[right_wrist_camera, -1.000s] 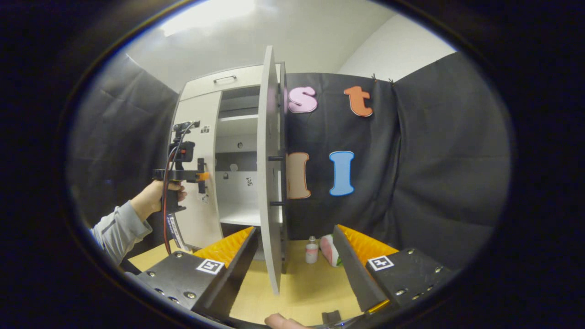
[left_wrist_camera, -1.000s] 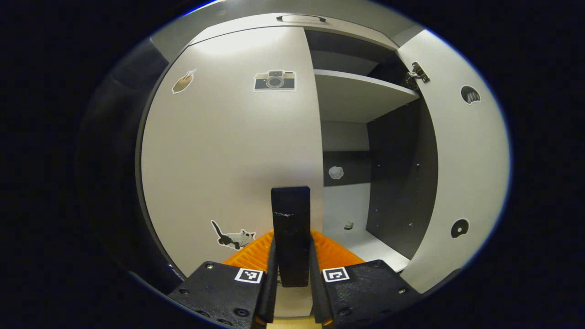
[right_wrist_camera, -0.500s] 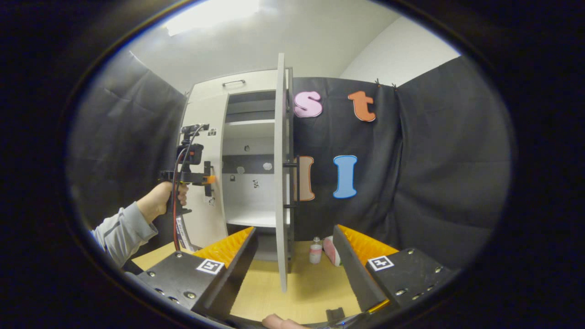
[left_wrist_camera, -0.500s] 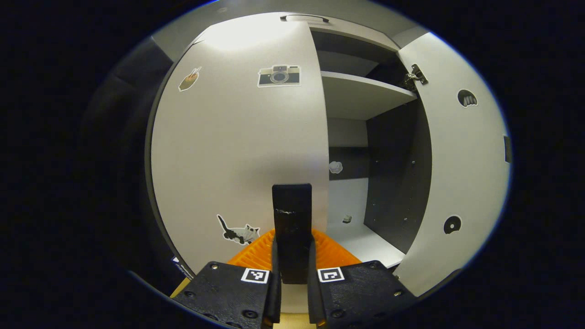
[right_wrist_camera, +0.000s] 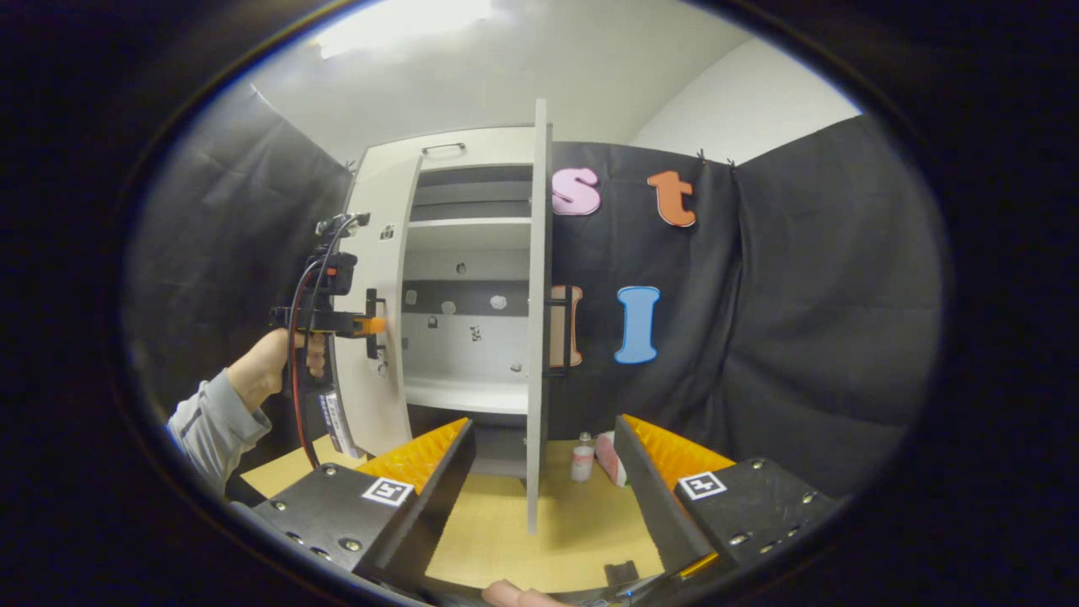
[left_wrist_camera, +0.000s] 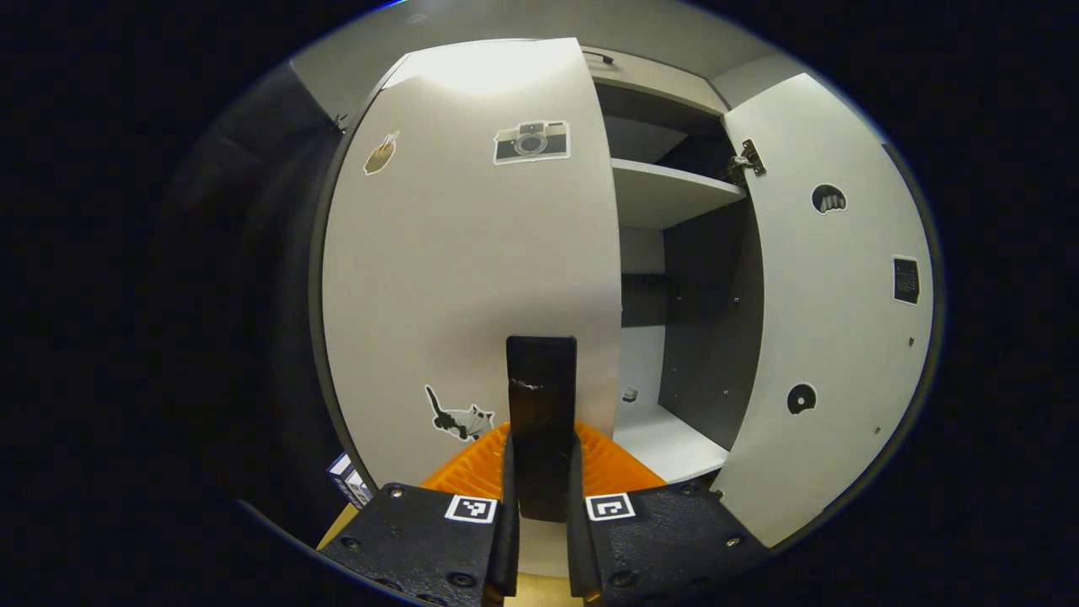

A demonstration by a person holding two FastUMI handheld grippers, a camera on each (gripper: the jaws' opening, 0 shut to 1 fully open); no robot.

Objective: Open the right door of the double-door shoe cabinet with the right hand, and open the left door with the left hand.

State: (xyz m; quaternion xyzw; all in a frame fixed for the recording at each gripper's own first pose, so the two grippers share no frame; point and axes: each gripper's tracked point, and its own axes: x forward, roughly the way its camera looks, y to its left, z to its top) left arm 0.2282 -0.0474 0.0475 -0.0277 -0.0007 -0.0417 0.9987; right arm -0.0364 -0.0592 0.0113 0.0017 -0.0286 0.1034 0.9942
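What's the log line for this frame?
right door: open | left door: part open | left gripper: shut on left handle | right gripper: open, free

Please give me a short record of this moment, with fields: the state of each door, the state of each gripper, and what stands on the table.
right door: swung wide open, seen edge-on
left door: partly open, gap at its right edge
left gripper: jaws shut on the left door handle
right gripper: jaws open, holding nothing, back from the right door
table: small bottle near the cabinet's foot
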